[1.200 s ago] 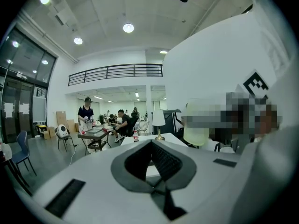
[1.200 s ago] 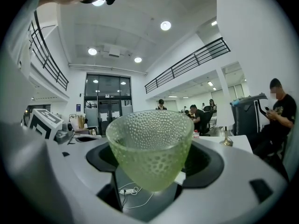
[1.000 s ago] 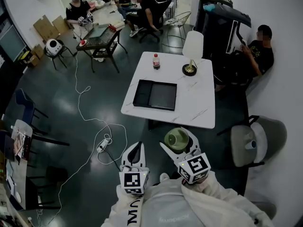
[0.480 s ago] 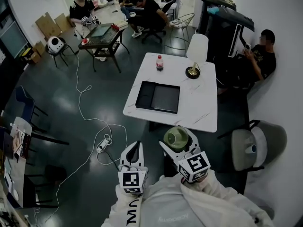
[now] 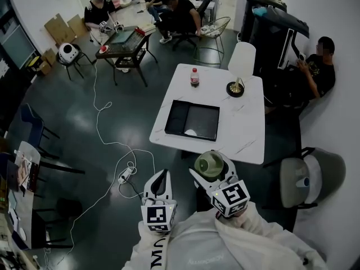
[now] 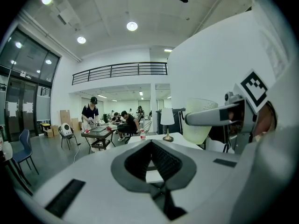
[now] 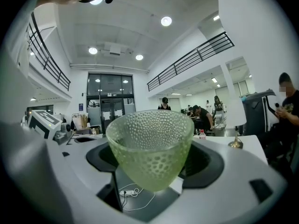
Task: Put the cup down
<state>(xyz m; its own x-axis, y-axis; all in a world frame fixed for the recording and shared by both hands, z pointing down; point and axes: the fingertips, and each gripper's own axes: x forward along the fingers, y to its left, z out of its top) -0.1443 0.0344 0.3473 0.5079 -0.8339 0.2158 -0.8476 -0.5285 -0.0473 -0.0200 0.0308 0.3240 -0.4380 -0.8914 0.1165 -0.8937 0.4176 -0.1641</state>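
Right gripper (image 5: 211, 165), lower centre, clamps a pale green dimpled glass cup (image 7: 149, 148) short of the white rectangular table (image 5: 247, 129); releasing here would probably drop it. Left gripper (image 5: 162, 176) closed, empty.

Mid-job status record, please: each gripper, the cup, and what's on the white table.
left gripper: shut, empty
right gripper: shut on the cup
cup: green, dimpled, upright, held in the air short of the table's near edge
table: white; holds a black tray, a bottle and a lamp
task: cup not yet set down
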